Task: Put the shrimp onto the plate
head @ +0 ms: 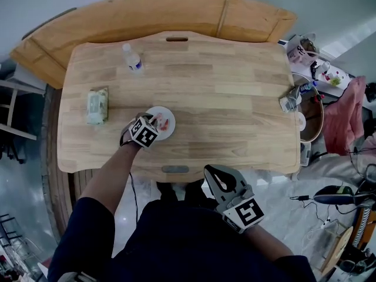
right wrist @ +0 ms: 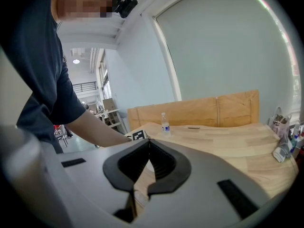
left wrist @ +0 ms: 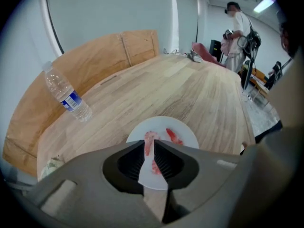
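A small white plate (head: 167,111) (left wrist: 186,133) lies on the wooden table (head: 235,98) near its front left. My left gripper (head: 154,121) (left wrist: 149,146) hovers over the plate, its jaws closed to a narrow gap around a pink shrimp (left wrist: 150,137) that pokes out past the tips. A second, redder shrimp (left wrist: 174,136) (head: 165,123) lies on the plate just to the right. A red bit (left wrist: 156,167) shows through the gap lower down. My right gripper (head: 211,171) (right wrist: 148,144) is held off the table's front edge, shut and empty.
A water bottle (head: 133,58) (left wrist: 69,98) stands at the back left. A pack of wipes (head: 97,105) lies at the left. Small clutter (head: 291,98) sits at the right edge. A wooden board (head: 153,16) curves behind the table. A person (left wrist: 237,27) stands far off.
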Demonstrator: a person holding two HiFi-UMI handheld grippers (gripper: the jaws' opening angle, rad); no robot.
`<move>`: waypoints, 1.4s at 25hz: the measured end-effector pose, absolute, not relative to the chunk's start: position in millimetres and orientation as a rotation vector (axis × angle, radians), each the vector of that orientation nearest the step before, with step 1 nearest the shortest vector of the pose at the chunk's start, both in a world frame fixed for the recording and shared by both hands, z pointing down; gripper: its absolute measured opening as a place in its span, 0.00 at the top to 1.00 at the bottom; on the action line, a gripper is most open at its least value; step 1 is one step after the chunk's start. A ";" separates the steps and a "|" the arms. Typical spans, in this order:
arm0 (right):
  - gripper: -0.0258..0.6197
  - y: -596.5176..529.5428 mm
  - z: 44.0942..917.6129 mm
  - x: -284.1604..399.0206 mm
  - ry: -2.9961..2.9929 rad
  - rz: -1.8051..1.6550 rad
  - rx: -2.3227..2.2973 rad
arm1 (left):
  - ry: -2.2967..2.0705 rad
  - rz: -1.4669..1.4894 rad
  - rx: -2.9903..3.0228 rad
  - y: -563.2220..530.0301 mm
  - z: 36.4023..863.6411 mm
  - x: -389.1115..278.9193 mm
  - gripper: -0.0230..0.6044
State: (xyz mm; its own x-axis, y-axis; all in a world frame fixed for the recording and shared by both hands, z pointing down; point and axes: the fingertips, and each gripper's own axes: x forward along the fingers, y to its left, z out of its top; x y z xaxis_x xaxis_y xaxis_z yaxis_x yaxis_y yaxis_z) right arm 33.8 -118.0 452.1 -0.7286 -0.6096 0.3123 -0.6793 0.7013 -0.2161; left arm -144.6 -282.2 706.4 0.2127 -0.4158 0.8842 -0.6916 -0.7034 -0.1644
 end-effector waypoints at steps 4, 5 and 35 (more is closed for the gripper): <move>0.94 -112.7 441.9 25.9 -2.724 0.442 1.014 | -1.092 1.394 2.243 -262.6 684.8 -143.6 0.86; 0.94 -111.8 439.7 24.5 -2.729 0.434 1.011 | -1.101 1.382 2.247 -257.7 679.6 -144.6 0.86; 0.94 -93.5 402.4 -16.6 -2.822 0.328 0.901 | -1.241 0.581 2.642 -109.9 429.0 -77.0 0.92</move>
State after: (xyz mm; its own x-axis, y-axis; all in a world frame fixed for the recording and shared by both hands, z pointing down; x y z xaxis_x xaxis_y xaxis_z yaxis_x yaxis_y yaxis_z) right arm -16.6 -93.5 402.4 -0.8055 -0.5509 0.2184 -0.5863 0.7945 -0.1582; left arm -77.0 -109.9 429.0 0.5790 -0.7029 0.4131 -0.7672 -0.6412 -0.0158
